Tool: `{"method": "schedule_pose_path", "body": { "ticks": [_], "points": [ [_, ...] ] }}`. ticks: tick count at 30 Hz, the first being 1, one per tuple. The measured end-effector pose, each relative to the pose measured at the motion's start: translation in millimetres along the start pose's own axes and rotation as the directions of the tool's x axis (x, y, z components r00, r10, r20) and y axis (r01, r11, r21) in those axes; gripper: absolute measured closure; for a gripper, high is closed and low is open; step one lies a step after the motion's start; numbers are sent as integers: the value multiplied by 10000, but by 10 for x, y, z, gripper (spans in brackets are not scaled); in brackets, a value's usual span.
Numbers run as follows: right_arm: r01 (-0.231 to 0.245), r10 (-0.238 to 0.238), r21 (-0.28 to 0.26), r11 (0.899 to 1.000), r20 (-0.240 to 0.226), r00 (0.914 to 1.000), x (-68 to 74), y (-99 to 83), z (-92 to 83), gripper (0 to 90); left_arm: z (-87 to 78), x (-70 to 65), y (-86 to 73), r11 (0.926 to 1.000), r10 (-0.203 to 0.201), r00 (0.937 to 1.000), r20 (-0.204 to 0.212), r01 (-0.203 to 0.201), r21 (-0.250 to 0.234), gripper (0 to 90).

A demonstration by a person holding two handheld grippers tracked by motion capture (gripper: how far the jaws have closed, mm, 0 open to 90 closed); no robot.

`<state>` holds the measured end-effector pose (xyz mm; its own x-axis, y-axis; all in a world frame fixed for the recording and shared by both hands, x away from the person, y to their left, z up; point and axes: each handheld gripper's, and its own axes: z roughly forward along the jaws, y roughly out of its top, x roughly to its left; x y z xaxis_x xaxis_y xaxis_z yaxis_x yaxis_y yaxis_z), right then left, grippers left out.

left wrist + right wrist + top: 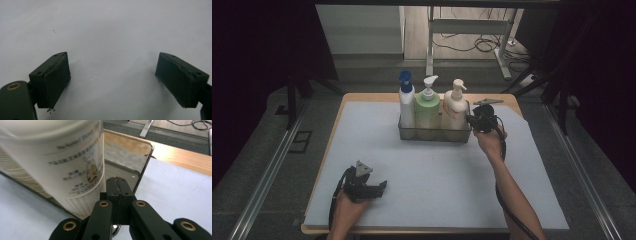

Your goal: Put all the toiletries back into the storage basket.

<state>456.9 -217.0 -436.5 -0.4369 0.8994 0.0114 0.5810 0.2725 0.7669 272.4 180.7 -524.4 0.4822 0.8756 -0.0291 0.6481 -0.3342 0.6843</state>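
Here the right gripper (pixel 476 120) sits at the right end of the clear tray (pixel 434 134), its jaws pressed together; in the right gripper view they seem to pinch the tray's thin end wall (pixel 142 167), though whether the wall is truly between the pads is hard to tell. Just to the left of those jaws, inside the tray, stands the cream pump bottle (pixel 57 157), upright and nearly touching the gripper. Beyond it from the claw, in a row along the tray's long axis, come the green bottle (pixel 427 107) and then the blue-capped bottle (pixel 406 102), all upright. That axis runs across the table, straight away from the right claw, so a pull or push on the end wall would likely move the tray lengthwise. The left gripper (pixel 373 189) lies well apart, low at the near left of the white mat (pixel 532 175), jaws spread wide over bare mat with nothing between them. The right hand (pixel 489 141) is clearly the nearer one to the tray.
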Motion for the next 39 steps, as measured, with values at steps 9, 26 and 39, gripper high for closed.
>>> {"method": "schedule_pose_path", "body": {
  "ticks": [9, 26, 39],
  "points": [
    [-187, 191, 383, 9991, -124, 9997, -11, -79, 171, 895, 0, 0, 0, 10000, 2, 10000, 0, -2, 3, 120],
    [-225, 255, 506, 9985, -602, 9979, 61, -116, 223, 894, 0, 1, 1, 10000, 3, 10000, 4, -3, 11, 120],
    [222, -164, 536, 9983, -1064, 9942, 217, -106, 242, 893, 0, 0, 1, 10000, 0, 10000, 1, 0, 6, 120]
  ]
}}
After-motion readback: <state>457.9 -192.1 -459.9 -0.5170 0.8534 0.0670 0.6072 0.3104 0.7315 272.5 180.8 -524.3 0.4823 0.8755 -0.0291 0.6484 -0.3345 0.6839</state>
